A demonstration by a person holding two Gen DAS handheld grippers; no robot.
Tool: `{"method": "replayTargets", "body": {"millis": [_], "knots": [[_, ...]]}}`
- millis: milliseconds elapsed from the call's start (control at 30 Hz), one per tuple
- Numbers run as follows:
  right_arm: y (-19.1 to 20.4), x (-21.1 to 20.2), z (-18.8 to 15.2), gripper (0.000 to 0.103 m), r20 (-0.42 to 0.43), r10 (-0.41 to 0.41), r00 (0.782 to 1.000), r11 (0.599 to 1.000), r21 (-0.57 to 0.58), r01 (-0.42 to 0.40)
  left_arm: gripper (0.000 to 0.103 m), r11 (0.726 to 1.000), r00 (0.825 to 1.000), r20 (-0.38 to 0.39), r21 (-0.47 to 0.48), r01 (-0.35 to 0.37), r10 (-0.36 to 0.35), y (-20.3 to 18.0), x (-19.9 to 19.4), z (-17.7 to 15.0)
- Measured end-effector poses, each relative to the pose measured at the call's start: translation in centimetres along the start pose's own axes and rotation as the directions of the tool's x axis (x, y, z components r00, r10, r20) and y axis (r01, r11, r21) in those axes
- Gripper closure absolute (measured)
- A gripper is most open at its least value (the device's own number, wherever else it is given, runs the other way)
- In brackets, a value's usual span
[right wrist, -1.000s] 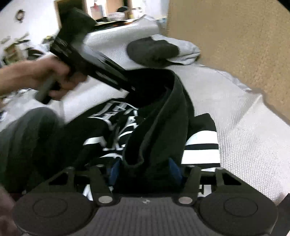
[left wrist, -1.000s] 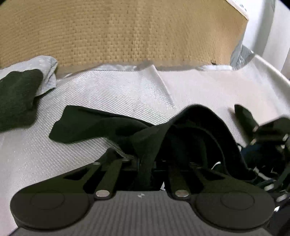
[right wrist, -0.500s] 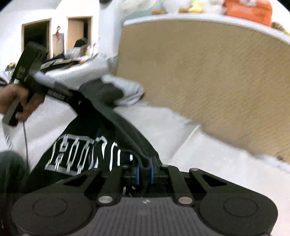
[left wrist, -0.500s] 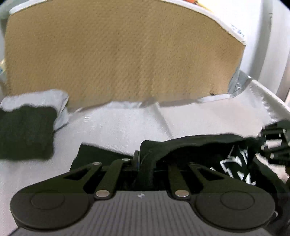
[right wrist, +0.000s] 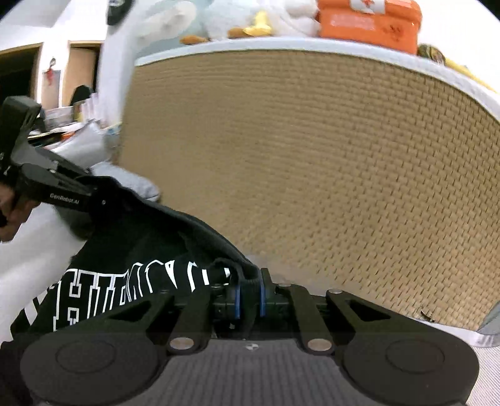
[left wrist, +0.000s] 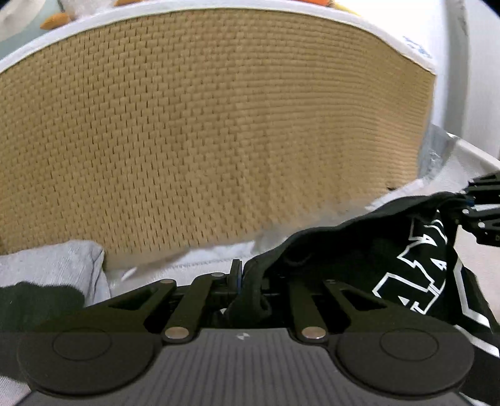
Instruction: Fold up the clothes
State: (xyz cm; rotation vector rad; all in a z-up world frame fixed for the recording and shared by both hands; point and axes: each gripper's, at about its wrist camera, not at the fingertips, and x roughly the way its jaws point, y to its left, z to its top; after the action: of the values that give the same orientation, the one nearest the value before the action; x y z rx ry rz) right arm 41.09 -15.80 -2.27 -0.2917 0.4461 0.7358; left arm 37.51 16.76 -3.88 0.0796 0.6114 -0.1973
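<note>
— What have I got on the left side?

— At the far left of my left wrist view a grey garment [left wrist: 53, 262] lies on the bed [left wrist: 475, 250], with a dark cloth [left wrist: 34, 299] lying on its near part. Just right of that my left gripper [left wrist: 247, 281] has its jaws pinching a bunched edge of the black shirt [left wrist: 350, 250]; the cloth is wadded between them.

— And where does the shirt run from there?

— It stretches to the right, held up off the bed, white block lettering showing on the hanging part. Its far right corner goes into my right gripper [left wrist: 468, 200], seen at the right edge of that view.

— What does the right wrist view give me?

— At the left, a hand [right wrist: 9, 212] grips the handle of the left gripper [right wrist: 103, 200], and the shirt [right wrist: 134, 250] hangs from it and sags toward the middle. The right gripper [right wrist: 248, 296] has its jaws closed on the shirt's hem, black fabric squeezed between the blue pads [right wrist: 236, 299].

— And behind all that?

— The tan woven headboard [right wrist: 312, 171] fills the far side. On the ledge above it sit plush toys [right wrist: 237, 18], and to the right of them an orange box [right wrist: 372, 22].
</note>
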Motion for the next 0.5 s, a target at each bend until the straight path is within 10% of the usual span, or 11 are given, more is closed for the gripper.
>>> {"method": "replayTargets", "body": {"millis": [500], "knots": [[-6.0,15.9,-2.5,0.088,-0.139,0.011,0.99,0.989,0.145,0.009,0.085,0.983,0.986,-0.165,-0.186,-0.001,-0.03,4.7,15.1,-1.7]]}}
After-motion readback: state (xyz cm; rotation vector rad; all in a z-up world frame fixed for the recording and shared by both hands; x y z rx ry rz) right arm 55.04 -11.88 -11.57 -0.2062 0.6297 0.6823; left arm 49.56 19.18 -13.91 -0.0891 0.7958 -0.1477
